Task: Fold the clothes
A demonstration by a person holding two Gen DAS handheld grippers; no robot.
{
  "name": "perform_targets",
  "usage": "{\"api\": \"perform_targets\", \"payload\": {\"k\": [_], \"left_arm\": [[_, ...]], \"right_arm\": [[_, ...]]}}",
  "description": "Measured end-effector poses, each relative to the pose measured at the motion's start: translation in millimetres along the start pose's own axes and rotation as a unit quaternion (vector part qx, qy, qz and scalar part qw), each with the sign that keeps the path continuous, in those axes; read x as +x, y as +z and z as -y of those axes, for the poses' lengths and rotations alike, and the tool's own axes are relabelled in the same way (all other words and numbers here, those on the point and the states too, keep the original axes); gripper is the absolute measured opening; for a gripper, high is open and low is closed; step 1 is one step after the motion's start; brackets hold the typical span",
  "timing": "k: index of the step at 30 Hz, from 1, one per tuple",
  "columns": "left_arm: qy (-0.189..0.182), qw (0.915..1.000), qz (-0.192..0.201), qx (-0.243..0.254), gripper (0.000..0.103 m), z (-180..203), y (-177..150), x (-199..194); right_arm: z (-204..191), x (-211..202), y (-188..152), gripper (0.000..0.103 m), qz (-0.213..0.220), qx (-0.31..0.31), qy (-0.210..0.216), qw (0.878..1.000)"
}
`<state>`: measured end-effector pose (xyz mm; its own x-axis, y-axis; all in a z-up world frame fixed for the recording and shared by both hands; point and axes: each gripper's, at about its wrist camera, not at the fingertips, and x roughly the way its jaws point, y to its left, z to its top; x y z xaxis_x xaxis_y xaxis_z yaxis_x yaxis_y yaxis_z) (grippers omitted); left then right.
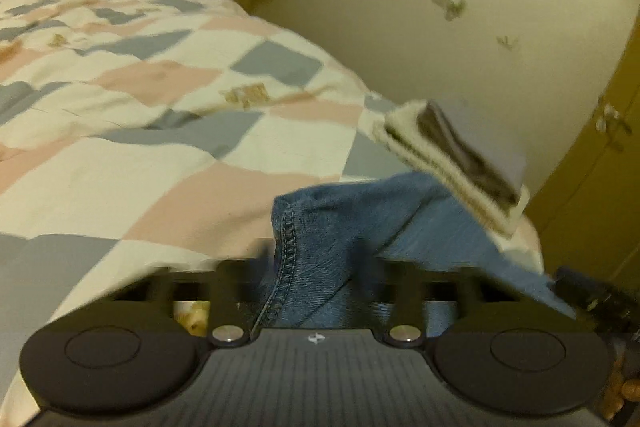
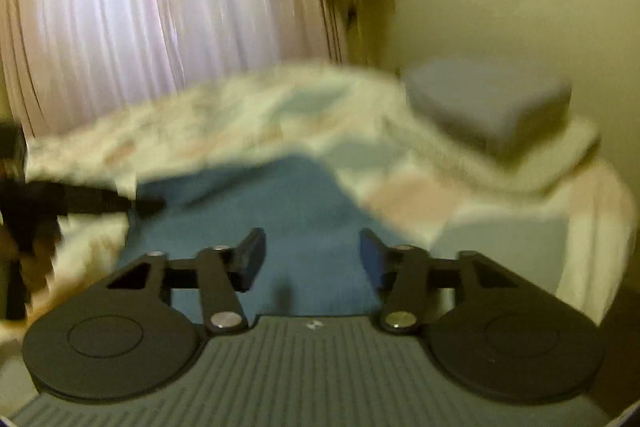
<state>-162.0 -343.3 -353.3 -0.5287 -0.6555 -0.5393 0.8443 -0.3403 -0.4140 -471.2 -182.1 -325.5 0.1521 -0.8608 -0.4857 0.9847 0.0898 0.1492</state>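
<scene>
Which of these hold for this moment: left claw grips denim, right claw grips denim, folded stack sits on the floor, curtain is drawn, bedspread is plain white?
1. The left claw is shut on the blue denim garment. True.
2. The right claw grips the denim too. False: its jaws stand apart above the garment, holding nothing.
3. The folded stack sits on the floor. False: it rests on the bed near the edge.
4. The curtain is drawn. True.
5. The bedspread is plain white. False: pink, grey and cream patches.
</scene>
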Motion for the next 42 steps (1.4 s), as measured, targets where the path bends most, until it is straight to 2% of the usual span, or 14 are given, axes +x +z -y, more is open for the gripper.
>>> {"api": "perform_targets", "payload": {"k": [5,9,12,15,18,19,20,22,27,31,32,35,38,42], "left_arm": [[-0.124,0.9902,-0.007,-0.064,0.018,-38,20,6],[-0.152,0.9785,-0.046,-0.131,0.021,-76,11,34],[-0.142,0.9815,-0.038,-0.122,0.022,-76,9,21],[-0.132,0.9843,-0.030,-0.114,0.023,-75,8,9],[-0.122,0.9868,-0.022,-0.105,0.039,-75,7,-4],[-0.118,0.9876,-0.019,-0.102,0.053,-75,7,-9],[-0.114,0.9879,-0.021,-0.103,0.056,-77,4,-13],[-0.113,0.9859,-0.033,-0.119,0.056,-86,-7,-19],[-0.154,0.9704,-0.033,-0.183,0.062,-100,-26,-14],[-0.188,0.9612,-0.037,-0.199,0.056,-99,-20,8],[-0.186,0.9626,-0.046,-0.192,0.042,-97,-19,12],[-0.186,0.9646,-0.055,-0.179,0.030,-95,-18,13],[-0.209,0.9611,-0.055,-0.172,0.017,-93,-12,8],[-0.253,0.9551,-0.048,-0.146,0.015,-86,5,1]], "right_arm": [[43,22,-18,0.000,-0.002,0.035,0.006,0.999],[68,32,-17,0.000,-0.014,0.099,0.048,0.994],[55,41,-12,0.000,-0.017,0.067,0.037,0.997],[58,44,-7,0.000,-0.024,0.102,0.045,0.994],[59,39,-2,0.001,-0.021,0.143,0.050,0.988],[53,29,-2,0.020,-0.009,0.151,0.056,0.987],[48,20,-1,0.050,0.003,0.158,0.063,0.985],[32,-4,-6,0.077,0.024,0.166,0.084,0.982],[-11,-39,-40,0.077,-0.018,0.198,0.149,0.969],[-50,-29,-57,0.076,-0.033,0.151,0.140,0.978],[-59,-23,-58,0.069,-0.029,0.132,0.134,0.982],[-79,-12,-57,0.033,-0.023,0.059,0.106,0.992],[-59,-13,-48,0.017,-0.030,0.079,0.127,0.988],[-15,-17,-37,0.013,-0.036,0.146,0.162,0.975]]}}
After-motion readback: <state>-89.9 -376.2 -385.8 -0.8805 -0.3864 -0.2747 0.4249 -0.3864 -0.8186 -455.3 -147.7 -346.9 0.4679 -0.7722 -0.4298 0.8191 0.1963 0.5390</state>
